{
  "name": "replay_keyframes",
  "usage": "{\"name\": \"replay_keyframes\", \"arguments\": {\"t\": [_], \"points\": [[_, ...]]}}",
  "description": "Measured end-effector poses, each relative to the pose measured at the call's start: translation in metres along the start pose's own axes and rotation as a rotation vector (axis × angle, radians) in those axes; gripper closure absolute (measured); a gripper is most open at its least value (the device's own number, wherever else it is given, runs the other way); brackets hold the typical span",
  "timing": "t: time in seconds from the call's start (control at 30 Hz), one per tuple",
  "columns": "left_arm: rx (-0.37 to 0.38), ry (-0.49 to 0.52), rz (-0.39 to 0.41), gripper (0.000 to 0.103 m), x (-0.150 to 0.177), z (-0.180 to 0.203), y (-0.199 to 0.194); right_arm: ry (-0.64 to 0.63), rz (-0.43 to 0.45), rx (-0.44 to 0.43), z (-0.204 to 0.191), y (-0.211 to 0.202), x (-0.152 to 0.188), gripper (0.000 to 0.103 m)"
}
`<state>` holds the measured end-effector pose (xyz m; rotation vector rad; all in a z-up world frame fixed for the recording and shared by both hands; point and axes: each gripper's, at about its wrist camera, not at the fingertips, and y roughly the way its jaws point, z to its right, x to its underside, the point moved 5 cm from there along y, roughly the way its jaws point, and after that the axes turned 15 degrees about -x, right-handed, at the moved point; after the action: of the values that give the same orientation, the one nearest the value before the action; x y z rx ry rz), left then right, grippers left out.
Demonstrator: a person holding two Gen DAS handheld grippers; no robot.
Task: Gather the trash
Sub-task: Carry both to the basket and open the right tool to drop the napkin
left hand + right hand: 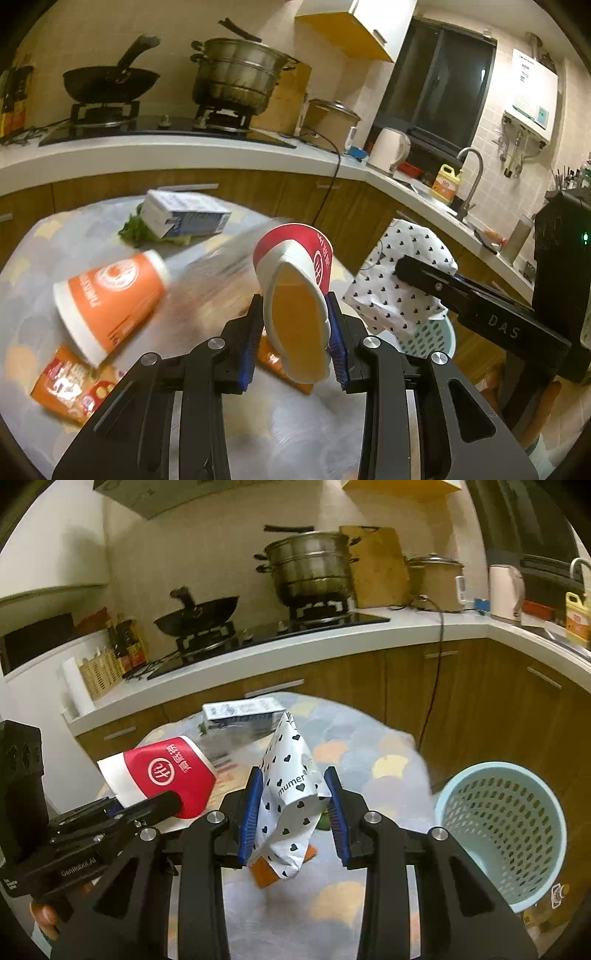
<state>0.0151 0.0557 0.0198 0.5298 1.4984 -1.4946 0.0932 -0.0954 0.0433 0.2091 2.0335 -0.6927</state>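
Note:
My left gripper (293, 306) is shut on a squashed red and white paper cup (295, 251), held above the table. In the right wrist view the same cup (162, 771) hangs at the left, with a left finger (166, 801) across it. A crumpled white paper bag with black hearts (288, 805) is pinched in my right gripper (293, 775) and lifted off the table. The bag (399, 306) also shows at the right of the left wrist view. A pale blue perforated basket (502, 827) stands on the floor beside the table, right of the bag.
On the patterned tablecloth (295, 424) lie an orange paper cup (110, 295) on its side, a milk carton (184, 218) on some lettuce (133, 229), and two orange snack packets (70, 384) (273, 360). Behind runs a kitchen counter (332, 642) with a stove and pots.

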Motion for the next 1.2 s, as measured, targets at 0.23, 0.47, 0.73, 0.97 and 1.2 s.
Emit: {"name": "replay_keyframes", "arguments": {"t": [0.23, 0.47, 0.73, 0.97, 1.2], "points": [[0.019, 0.053, 0.014, 0.072, -0.016, 0.034, 0.009, 0.015, 0.035, 0.073, 0.031, -0.021, -0.007, 0.072], [0.064, 0.074, -0.030, 0.072, -0.021, 0.078, 0.039, 0.083, 0.045, 0.164, 0.089, -0.039, 0.000, 0.072], [0.127, 0.153, -0.108, 0.072, -0.012, 0.149, 0.086, 0.214, 0.042, 0.395, 0.191, -0.071, 0.026, 0.072], [0.169, 0.245, -0.192, 0.071, 0.008, 0.214, 0.136, 0.330, -0.023, 0.463, 0.252, -0.074, 0.066, 0.072], [0.178, 0.277, -0.270, 0.065, 0.028, 0.242, 0.178, 0.368, -0.104, 0.502, 0.279, -0.061, 0.088, 0.066]]}}
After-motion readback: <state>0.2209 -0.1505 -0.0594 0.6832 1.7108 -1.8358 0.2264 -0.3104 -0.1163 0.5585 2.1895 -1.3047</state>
